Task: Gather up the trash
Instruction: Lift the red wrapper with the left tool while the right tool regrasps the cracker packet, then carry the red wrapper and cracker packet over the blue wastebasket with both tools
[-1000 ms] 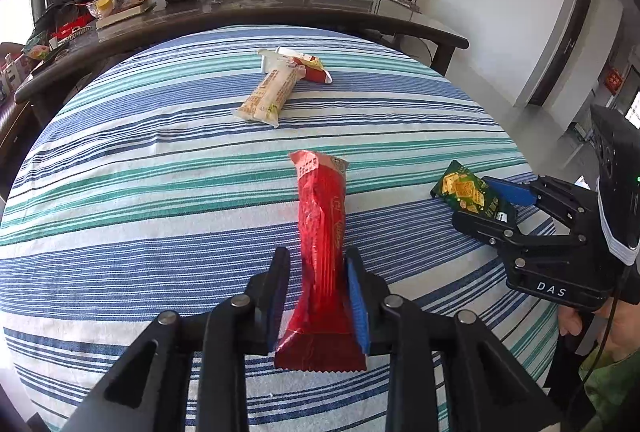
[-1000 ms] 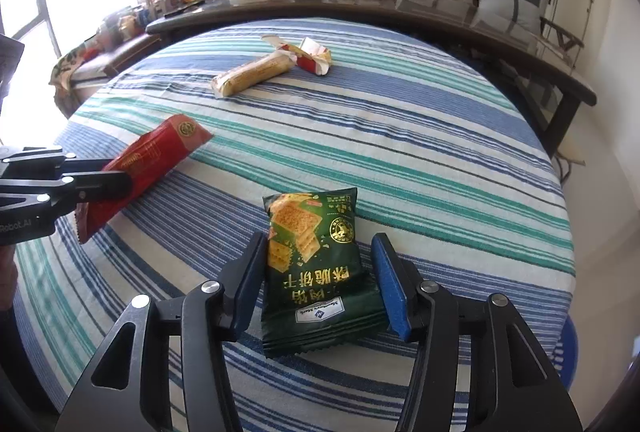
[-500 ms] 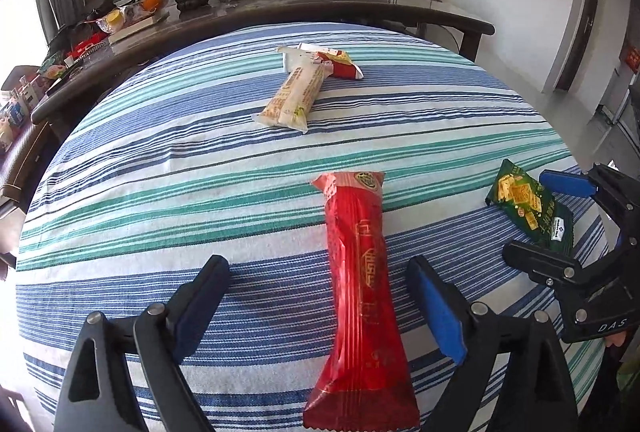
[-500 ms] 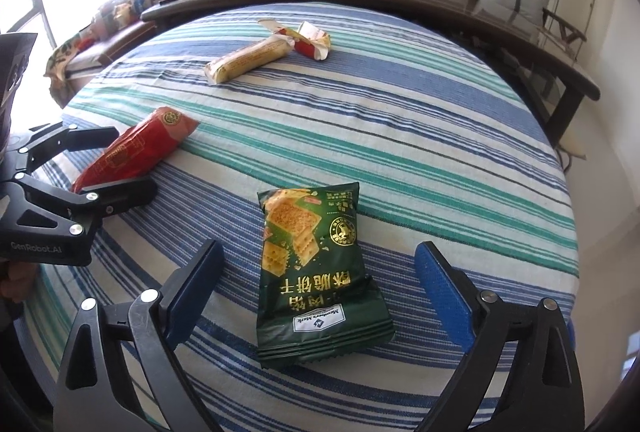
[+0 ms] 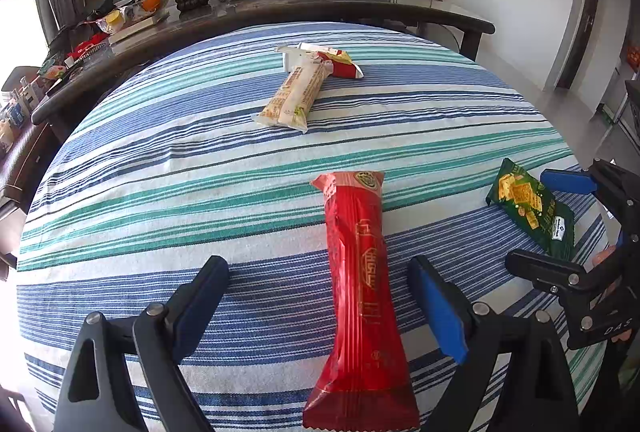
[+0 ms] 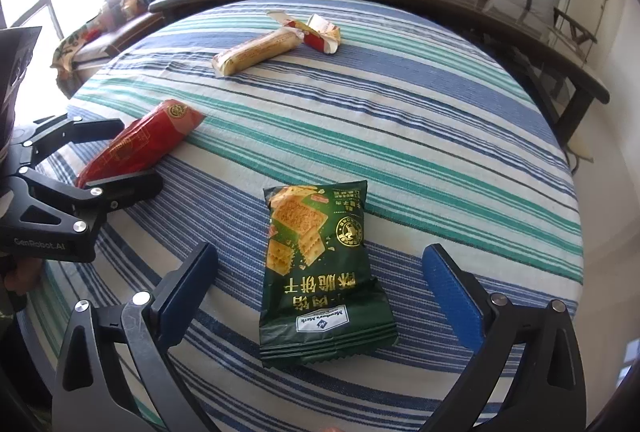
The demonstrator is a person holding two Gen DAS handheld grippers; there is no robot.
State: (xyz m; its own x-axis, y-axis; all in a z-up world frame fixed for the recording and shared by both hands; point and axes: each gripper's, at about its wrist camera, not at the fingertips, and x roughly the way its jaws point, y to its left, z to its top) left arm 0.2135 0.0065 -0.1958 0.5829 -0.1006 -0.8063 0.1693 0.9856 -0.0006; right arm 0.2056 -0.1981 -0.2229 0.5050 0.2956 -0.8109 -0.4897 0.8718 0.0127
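- Two wrappers are sat on the blue-and-green striped tablecloth (image 5: 168, 168), each one between a pair of jaws, nothing gripped yet.
- Left gripper (image 5: 320, 300) is spread wide around the long red foil snack wrapper (image 5: 358, 296); pads clearly off it on both sides.
- Right gripper (image 6: 320, 276) is opening, last bit of travel, with the dark green cracker packet (image 6: 320, 272) lying loose between the fingers, untouched.
- Risk: slick foil could be squeezed out sideways or just crumpled if the pads are closed too high. Loose cloth might get pinched along with it too.
- Red wrapper's long axis runs straight away from the left camera, crimped end nearest.
- Green packet points the same way along its own gripper, leaning slightly.
- Further off, a pale beige biscuit sleeve (image 5: 294, 98) and a torn red-and-white wrapper (image 5: 338, 62) are left touching.
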